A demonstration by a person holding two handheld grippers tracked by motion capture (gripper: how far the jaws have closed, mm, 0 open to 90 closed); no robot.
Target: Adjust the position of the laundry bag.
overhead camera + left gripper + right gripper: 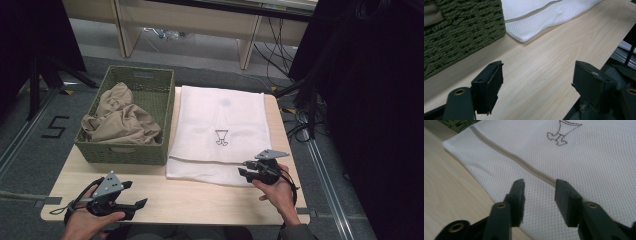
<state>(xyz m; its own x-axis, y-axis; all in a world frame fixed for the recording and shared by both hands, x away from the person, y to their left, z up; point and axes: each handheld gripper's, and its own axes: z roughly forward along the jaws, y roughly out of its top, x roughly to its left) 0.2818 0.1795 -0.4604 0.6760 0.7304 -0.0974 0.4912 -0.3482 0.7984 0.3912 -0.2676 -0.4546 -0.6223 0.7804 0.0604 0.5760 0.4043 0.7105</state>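
At lower left of the high view, my left gripper [134,194] is hovering with jaws gaping wide over bare table [200,197]. Right of center, my right gripper [244,167] is poising 2 narrowly parted jaws above the white mesh bag [220,125], near its zipper [524,165].

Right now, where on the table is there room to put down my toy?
The bare wood runs along the near edge of the table, between the left gripper and the right gripper, in front of the green basket. Farther back is crowded: the basket holds beige cloth, and the white mesh bag covers the rest.
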